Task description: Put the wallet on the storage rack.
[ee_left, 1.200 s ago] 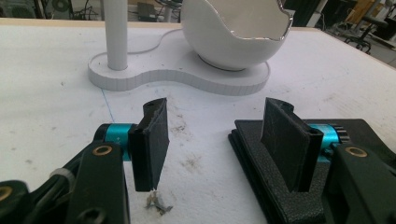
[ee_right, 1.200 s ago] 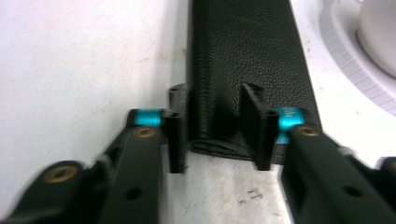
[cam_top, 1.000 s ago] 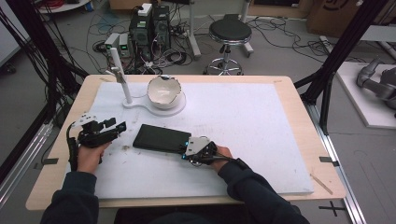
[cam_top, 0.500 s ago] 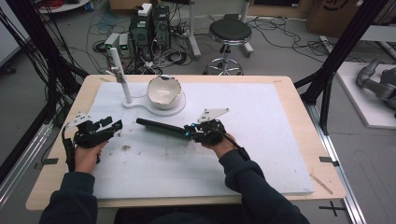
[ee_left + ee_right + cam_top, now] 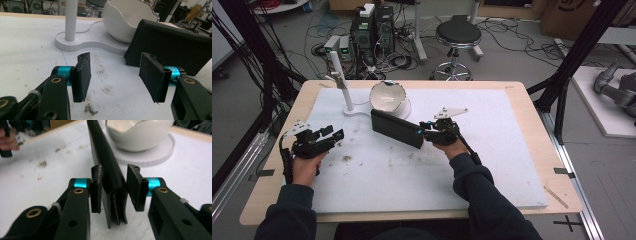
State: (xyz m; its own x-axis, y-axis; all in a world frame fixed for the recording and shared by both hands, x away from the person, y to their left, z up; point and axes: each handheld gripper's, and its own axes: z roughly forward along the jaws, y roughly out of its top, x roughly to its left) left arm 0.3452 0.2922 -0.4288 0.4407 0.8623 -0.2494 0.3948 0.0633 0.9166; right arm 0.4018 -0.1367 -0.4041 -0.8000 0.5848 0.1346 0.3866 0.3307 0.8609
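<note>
A flat black case [image 5: 396,128] stands on its long edge on the white mat, just in front of the white bowl [image 5: 387,95]. My right gripper [image 5: 421,131] is at the case's right end. In the right gripper view the case [image 5: 107,165] runs between the jaws of the right gripper [image 5: 114,188]. These jaws have just been opening: a gap shows at the right pad [image 5: 133,187], and the left pad lies beside the case. My left gripper [image 5: 332,134] rests at the left of the mat, open with nothing between its pads [image 5: 81,73], facing the case [image 5: 172,47].
The bowl [image 5: 125,20] sits on a white base [image 5: 160,152] joined to an upright white post [image 5: 341,80]. The white mat [image 5: 512,150] carries brown specks and a small scrap [image 5: 90,108]. Beyond the table's far edge stand a stool [image 5: 458,35], computers and cables.
The case lay flat on the mat a second ago. It has since been tipped onto its edge and carried toward the bowl by the right hand. The left hand kept still.
</note>
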